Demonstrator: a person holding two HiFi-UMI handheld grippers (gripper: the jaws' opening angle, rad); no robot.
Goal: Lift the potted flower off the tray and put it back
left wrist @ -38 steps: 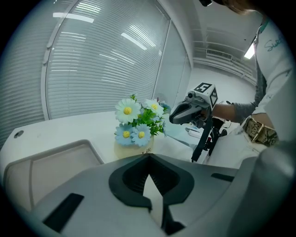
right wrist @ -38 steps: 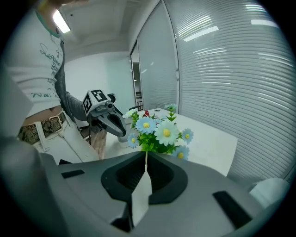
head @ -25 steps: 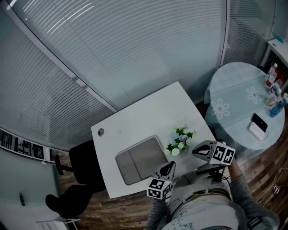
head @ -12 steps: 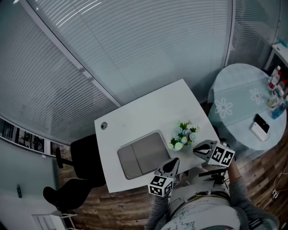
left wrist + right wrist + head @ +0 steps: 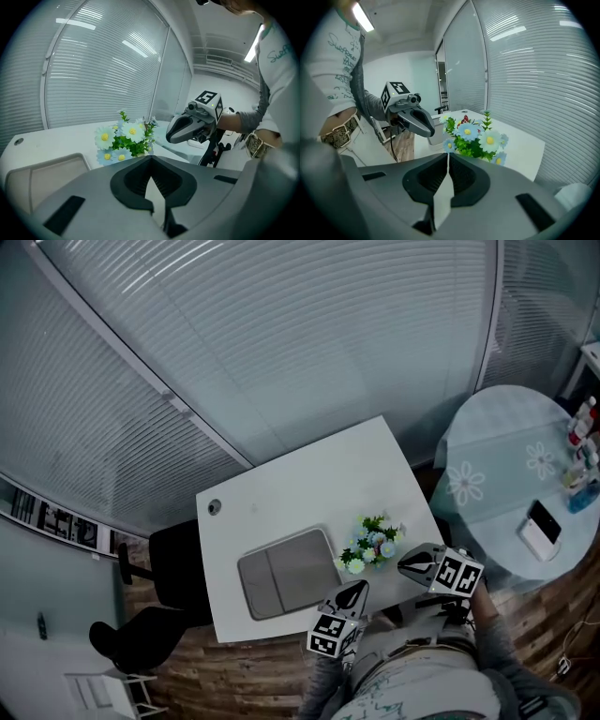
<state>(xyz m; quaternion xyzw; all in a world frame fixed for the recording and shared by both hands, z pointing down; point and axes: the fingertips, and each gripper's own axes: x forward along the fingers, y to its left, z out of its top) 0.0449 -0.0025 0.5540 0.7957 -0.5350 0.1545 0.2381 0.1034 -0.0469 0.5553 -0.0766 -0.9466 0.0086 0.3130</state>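
White table (image 5: 300, 474) stood against slatted blinds (image 5: 281, 334); potted flower (image 5: 370, 545) sat beside tray (image 5: 272, 579). Left gripper (image 5: 354, 590) and right gripper (image 5: 406, 564) were closed, empty.

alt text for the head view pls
From above: a potted flower stands on a white table, just right of a grey tray. The left tongs and right tongs, both shut and empty, hover at the table's near edge beside it.

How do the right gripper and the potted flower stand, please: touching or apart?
Apart. The left gripper view shows the right gripper, jaws shut and empty, beside the potted flower with a clear gap between them.
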